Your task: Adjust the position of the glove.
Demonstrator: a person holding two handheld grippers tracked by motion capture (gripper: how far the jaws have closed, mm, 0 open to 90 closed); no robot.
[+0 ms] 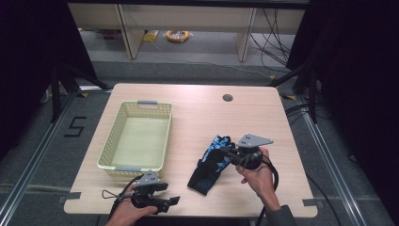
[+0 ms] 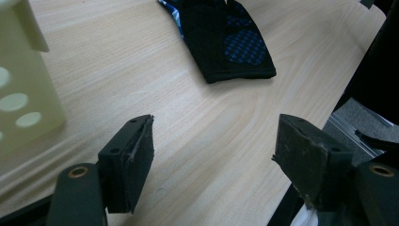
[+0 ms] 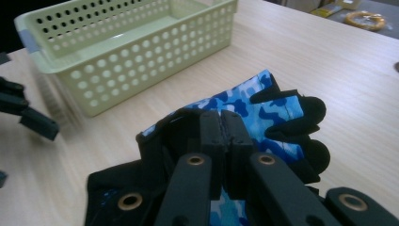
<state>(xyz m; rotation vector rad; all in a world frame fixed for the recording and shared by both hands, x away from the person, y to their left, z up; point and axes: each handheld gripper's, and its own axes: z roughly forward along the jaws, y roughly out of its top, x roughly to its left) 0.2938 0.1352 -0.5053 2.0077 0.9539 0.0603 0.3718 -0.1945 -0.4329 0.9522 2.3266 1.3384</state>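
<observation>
My right gripper (image 1: pixel 225 155) sits right of centre in the high view, its jaws clenched tight on a blue camouflage glove (image 1: pixel 210 165). In the right gripper view the two black jaws meet in the lower middle of the frame, pinching a fold of the glove (image 3: pixel 263 110), whose black fingertips curl at the right. The glove's black cuff end rests on the wooden table (image 1: pixel 197 110), just below and left of that gripper in the high view.

My left gripper (image 1: pixel 170 201) is at the bottom left of the high view, near the table's front edge. Its jaws stand wide apart over bare wood, gripping nothing; the glove's cuff (image 2: pixel 230 47) lies well beyond them at the top of the left gripper view.

The pale yellow perforated basket (image 1: pixel 109 143) stands at the left centre of the high view, and its inside is bare.
</observation>
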